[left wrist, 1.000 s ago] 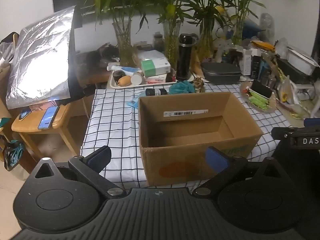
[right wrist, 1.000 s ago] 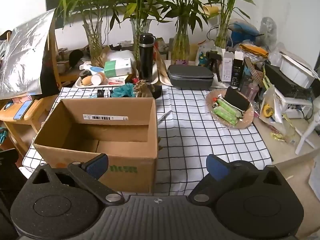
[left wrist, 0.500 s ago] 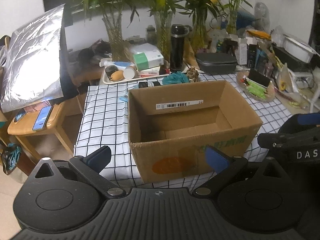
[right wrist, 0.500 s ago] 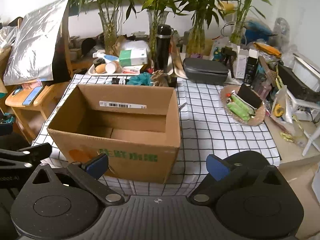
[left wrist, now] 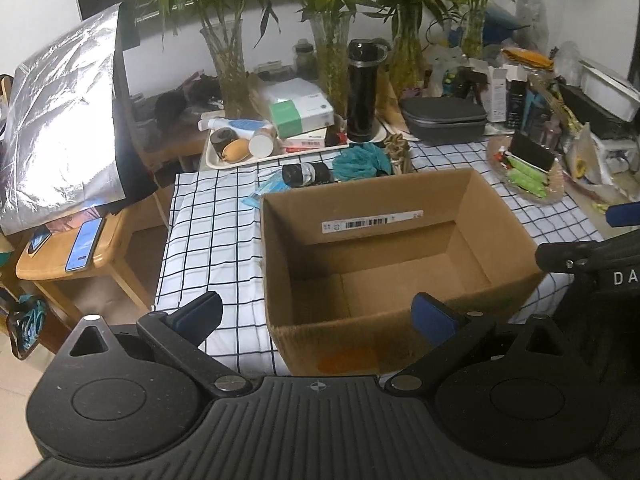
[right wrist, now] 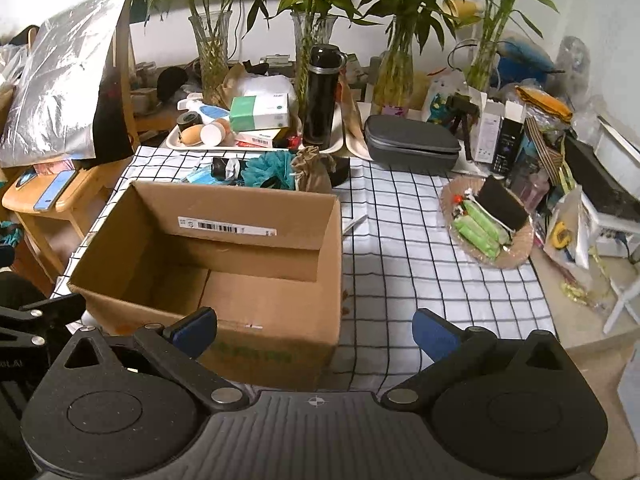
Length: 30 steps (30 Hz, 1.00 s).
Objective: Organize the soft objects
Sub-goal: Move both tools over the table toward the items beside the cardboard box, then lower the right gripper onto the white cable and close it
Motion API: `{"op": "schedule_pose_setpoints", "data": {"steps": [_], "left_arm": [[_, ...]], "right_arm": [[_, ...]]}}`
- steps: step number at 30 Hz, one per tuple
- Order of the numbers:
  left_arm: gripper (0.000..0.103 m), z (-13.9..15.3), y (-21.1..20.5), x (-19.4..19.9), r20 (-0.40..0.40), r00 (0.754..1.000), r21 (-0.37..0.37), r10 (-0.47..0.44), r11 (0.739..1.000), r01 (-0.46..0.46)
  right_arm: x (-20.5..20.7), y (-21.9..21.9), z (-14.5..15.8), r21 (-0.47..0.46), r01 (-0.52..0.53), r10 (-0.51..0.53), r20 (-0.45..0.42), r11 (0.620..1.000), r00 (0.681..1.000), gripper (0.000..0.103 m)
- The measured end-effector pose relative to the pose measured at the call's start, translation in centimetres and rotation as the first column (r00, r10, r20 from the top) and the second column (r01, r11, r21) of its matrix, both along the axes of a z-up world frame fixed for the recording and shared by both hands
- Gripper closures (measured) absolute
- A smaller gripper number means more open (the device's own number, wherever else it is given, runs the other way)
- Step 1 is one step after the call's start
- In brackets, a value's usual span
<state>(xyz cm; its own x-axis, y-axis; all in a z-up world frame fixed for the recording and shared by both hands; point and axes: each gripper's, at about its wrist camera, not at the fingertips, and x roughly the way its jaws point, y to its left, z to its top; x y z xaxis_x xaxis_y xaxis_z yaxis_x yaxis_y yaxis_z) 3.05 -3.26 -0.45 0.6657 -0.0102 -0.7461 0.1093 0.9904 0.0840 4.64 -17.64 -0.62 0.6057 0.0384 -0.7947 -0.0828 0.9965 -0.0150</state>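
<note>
Presently, two items of principal interest: an open cardboard box [left wrist: 384,264], empty so far as both views show, standing on the worktop [right wrist: 404,264] under a black-and-white checked cloth; and, just behind the box's far wall, a teal mesh bath pouf [left wrist: 362,162], beside it a small tan drawstring pouch [right wrist: 312,172] and a dark rolled bundle [left wrist: 306,173], whose material cannot be told. Left gripper [left wrist: 316,316]: jaws spread wide, blue pads apart, holding nothing, poised at the near wall of the box. Right gripper [right wrist: 314,332]: jaws likewise wide and empty, at the box's near right corner. Handling, by judgement: the pouf looks very light, springy and compressible, unlikely to slip or break; a pinch through its gathered middle should hold better than a nip at the loose frills, which may pull out. The pouch appears soft and slack; taking it by the body below the cinched neck seems soundest. Adjacent, not to be disturbed: a black flask [right wrist: 320,96] upright behind the pouch, glass vases [left wrist: 228,68] of bamboo, a tray [left wrist: 210,156] of toiletries, a grey zip case [right wrist: 412,144], a woven dish [right wrist: 520,248] of green packets. Task stage, by judgement: opening, nothing yet boxed.
</note>
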Motion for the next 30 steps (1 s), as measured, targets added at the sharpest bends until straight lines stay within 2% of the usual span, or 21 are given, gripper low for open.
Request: {"op": "schedule_pose_setpoints", "data": {"steps": [4,11,19,23,30], "left_arm": [[0.0,0.4,0.5,1.4,-0.01,1.0,-0.021,0.024,0.999,-0.024],[0.0,0.0,1.2,4.0,-0.031,0.999,-0.047,0.019,0.999,-0.02],[0.0,0.0,2.5,6.8,-0.033,0.998,-0.092,-0.044,0.995,0.041],[0.0,0.2,3.5,8.2,-0.019,0.997,-0.114,-0.072,0.991,0.069],[0.0,0.7,5.9,10.8,0.016,0.995,-0.201,-0.103,0.974,0.104]], "right_arm": [[1.6,-0.4,0.0,-0.011,-0.025,0.025,-0.005,1.0,1.0,0.0],[5.1,-1.8,-0.5,0.028,-0.041,0.042,-0.034,0.999,0.999,0.0],[9.0,-3.4,-1.5,0.092,-0.06,0.065,-0.061,0.994,0.996,0.0],[10.6,-4.2,-1.7,0.139,-0.097,0.104,-0.042,0.985,0.994,0.0],[13.6,-4.8,-2.1,0.133,-0.167,0.17,-0.016,0.977,0.985,0.0]]}}
